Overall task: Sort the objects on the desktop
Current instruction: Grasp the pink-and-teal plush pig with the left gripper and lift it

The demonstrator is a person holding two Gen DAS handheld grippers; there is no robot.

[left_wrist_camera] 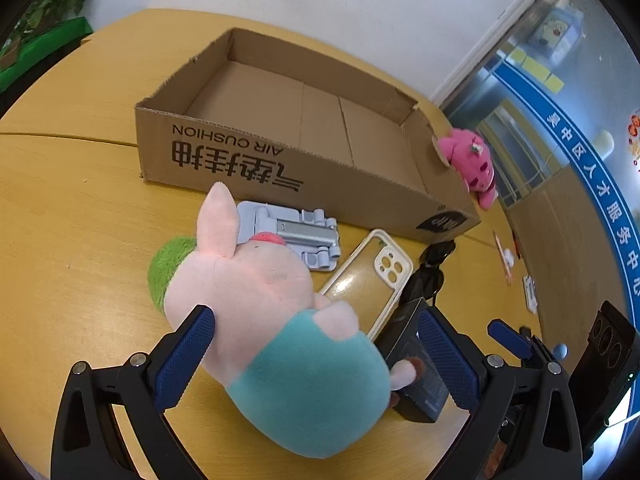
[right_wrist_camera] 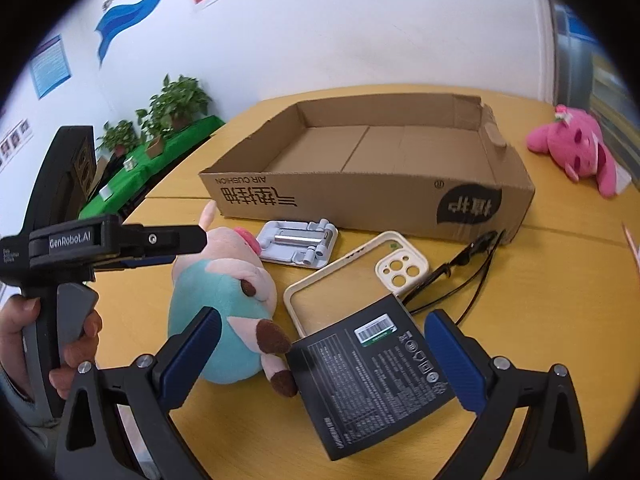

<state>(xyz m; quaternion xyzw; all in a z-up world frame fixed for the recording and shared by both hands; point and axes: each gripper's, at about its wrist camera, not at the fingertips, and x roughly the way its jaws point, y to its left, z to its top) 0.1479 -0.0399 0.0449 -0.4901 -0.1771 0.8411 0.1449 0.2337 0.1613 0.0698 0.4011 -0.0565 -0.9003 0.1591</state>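
A pink plush pig in a teal shirt (left_wrist_camera: 280,320) lies on the yellow table between the wide-open pads of my left gripper (left_wrist_camera: 320,356); the pads do not press it. It also shows in the right wrist view (right_wrist_camera: 218,312). My right gripper (right_wrist_camera: 322,356) is open around a black flat box (right_wrist_camera: 372,372) lying on the table. An empty open cardboard box (left_wrist_camera: 304,120) stands behind, also in the right wrist view (right_wrist_camera: 380,152). A grey folding phone stand (right_wrist_camera: 298,246), a cream phone case (right_wrist_camera: 356,284) and black glasses (right_wrist_camera: 460,264) lie in front of it.
A magenta plush toy (right_wrist_camera: 576,148) lies right of the cardboard box. Potted plants on a green cloth (right_wrist_camera: 168,120) stand beyond the table's far left edge. The left hand-held gripper body (right_wrist_camera: 80,240) is at the left. Small items (left_wrist_camera: 508,260) lie at the table's right.
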